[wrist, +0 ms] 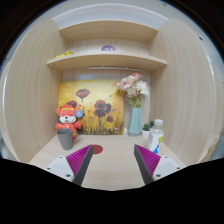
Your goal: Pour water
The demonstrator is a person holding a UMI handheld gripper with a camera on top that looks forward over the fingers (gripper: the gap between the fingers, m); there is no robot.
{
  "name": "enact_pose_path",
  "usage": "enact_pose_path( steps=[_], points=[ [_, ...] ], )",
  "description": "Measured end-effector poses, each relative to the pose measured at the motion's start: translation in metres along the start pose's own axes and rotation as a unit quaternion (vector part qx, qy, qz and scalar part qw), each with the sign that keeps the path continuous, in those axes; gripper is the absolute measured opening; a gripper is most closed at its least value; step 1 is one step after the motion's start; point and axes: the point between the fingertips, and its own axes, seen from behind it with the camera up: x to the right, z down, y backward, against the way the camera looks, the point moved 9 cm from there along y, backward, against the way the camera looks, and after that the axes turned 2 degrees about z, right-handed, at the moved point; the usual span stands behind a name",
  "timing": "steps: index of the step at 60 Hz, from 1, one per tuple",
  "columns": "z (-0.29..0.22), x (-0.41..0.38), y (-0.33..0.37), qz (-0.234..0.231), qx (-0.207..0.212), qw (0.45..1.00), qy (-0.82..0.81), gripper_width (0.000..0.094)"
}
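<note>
Tongs [115, 165] hang spread wide over a pale wooden desktop [110, 150], their two fingers showing magenta pads [83, 160] on the inner faces, with nothing between them but bare surface. Beyond the right finger, near the right wall of the alcove, stands a small white bottle [156, 135] with a rounded cap; whether it holds water cannot be told. Just beside it sits a little green plant [148, 128] in a pot, and behind that a tall, slim light-blue vase [135, 120] carrying pink and white flowers [133, 88]. Beyond the left finger is a dark pink cup [66, 140], and an orange-and-white plush toy [66, 119] is just behind it. Against the back wall leans a picture of flowers on an orange ground [92, 106]. Above runs a light wooden shelf [105, 60] with small objects on it, too small to make out.
</note>
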Motion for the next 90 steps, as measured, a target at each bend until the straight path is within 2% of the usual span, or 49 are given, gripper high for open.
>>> enact_pose_path(
  steps=[6, 7, 8, 21, 30, 55, 59, 64, 71, 84, 90],
  points=[
    [0.023, 0.024, -0.014, 0.009, -0.003, 1.0, 0.016, 0.0858],
    [0.011, 0.021, -0.014, 0.009, -0.002, 1.0, 0.019, 0.0858],
    [0.028, 0.037, -0.02, 0.011, -0.004, 1.0, 0.022, 0.0858],
    [0.061, 0.116, -0.055, 0.064, -0.018, 0.997, 0.025, 0.0855],
    [0.063, 0.155, -0.087, 0.082, -0.02, 0.996, 0.015, 0.0858],
    [0.045, 0.197, -0.192, 0.085, 0.003, 0.996, 0.021, 0.0853],
    [0.045, 0.198, -0.206, 0.082, 0.004, 0.997, 0.014, 0.0828],
    [0.044, 0.2, -0.218, 0.073, 0.002, 0.997, -0.001, 0.0752],
    [0.047, 0.199, -0.227, 0.054, -0.001, 0.998, -0.018, 0.0552],
    [0.046, 0.195, -0.226, 0.064, 0.006, 0.998, 0.021, 0.0388],
    [0.044, 0.19, -0.225, 0.076, 0.007, 0.996, 0.056, 0.0385]
  ],
)
